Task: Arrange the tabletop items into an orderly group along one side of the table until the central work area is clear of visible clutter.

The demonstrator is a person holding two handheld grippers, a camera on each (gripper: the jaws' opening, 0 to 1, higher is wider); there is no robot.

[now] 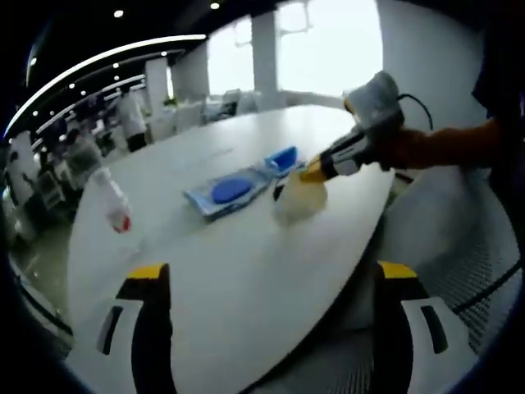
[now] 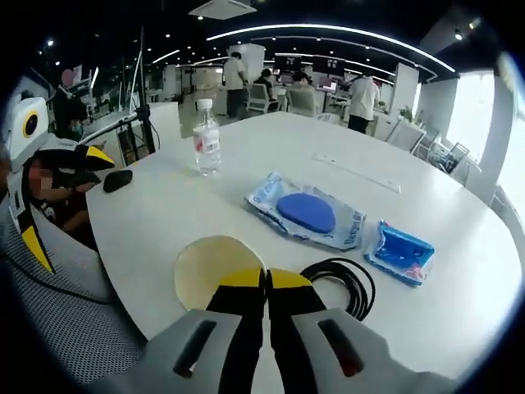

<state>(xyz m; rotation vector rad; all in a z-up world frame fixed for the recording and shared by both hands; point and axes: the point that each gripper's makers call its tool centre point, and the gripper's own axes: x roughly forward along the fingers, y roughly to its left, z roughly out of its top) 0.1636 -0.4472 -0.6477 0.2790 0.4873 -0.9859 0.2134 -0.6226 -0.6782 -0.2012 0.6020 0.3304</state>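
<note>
1. Yellow-tipped jaws of the right gripper (image 2: 266,283) are pressed together at the rim of a pale paper cup (image 2: 215,271), which may be pinched so it can be moved aside.
2. The cup is seen near the table (image 2: 459,312) edge, beside a coiled black cable (image 2: 349,283), its mouth turned toward the right gripper view.
3. The left gripper (image 1: 271,283) is held open and empty, jaws wide apart.
4. A water bottle (image 2: 207,138) stands upright, and a blue packet (image 2: 308,213) lies flat with its long side across the table.

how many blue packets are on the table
2. The larger flat packet lies near the middle of the table; the smaller packet lies apart from it, beside the black cable. None looks hidden, though part of the table is out of view.
</note>
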